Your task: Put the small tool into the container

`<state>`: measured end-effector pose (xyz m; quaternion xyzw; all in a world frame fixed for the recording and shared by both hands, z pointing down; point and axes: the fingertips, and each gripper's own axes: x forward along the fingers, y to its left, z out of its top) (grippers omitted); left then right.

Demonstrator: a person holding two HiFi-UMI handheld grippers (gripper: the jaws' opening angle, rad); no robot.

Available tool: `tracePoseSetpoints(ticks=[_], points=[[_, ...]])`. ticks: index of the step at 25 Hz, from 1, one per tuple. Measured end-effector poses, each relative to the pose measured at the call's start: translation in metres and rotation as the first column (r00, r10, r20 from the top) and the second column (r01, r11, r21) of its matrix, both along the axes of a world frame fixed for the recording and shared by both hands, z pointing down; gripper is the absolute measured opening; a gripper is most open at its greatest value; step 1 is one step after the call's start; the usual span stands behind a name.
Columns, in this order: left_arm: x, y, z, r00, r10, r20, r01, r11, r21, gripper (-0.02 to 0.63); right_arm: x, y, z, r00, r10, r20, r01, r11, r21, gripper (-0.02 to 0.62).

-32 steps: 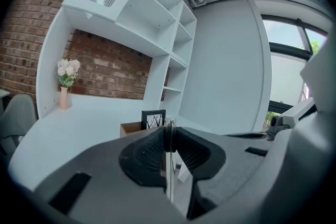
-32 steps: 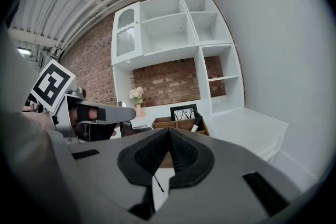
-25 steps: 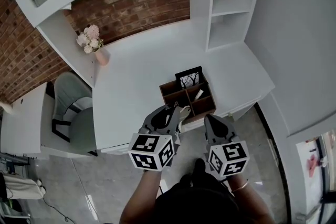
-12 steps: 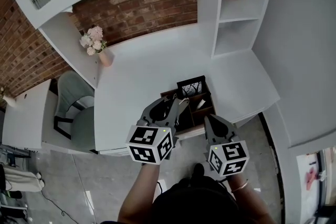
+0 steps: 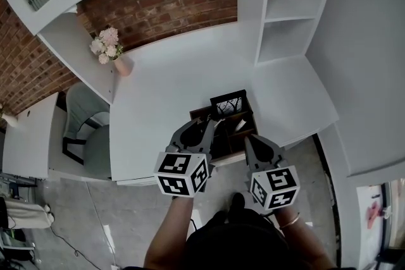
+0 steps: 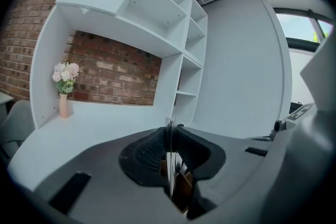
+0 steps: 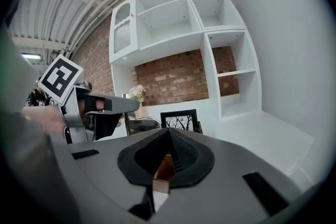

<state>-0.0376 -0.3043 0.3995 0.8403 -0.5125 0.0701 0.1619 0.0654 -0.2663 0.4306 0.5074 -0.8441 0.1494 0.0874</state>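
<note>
a vase of pale flowers point(image 5: 109, 50) is standing at the far left of the white desk point(image 5: 164, 85), and a chair point(image 5: 85, 136) is sitting beside the desk's left edge. the left gripper point(image 5: 212, 126) is hovering over the desk's near edge, its fingers point(image 6: 142, 152) clenching the small tool point(image 6: 169, 165). the tool is a thin flat strip, seen edge-on, running up the seam between the two pads and poking out just past their tips. in the head view the tool is lying over the near left part of the wooden container point(image 5: 201, 114); whether it is touching the wood is hard to say from here. a black picture frame point(image 5: 228, 102) is standing at the container's far end. the right gripper point(image 5: 248, 139) is hovering just beside the left one, at the container's near right corner. its fingers point(image 7: 194, 157) are pressing together on nothing, with brown wood showing beyond them.
</note>
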Motion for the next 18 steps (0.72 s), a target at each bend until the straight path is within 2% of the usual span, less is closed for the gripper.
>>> tracePoseSetpoints(ticks=[9,18], points=[[-0.004,0.005,0.01,1.0,-0.012,-0.026,0.012,1.0,-0.01,0.074,-0.002,-0.001,0.007,1.0,-0.009,-0.011,0.009,1.0,-0.016,0.005],[-0.009,0.015,0.034,1.0,-0.026,-0.008,0.026,0.998,-0.061,0.074,-0.003,0.001,0.007,1.0,-0.007,-0.013,0.007,1.0,-0.019,0.005]])
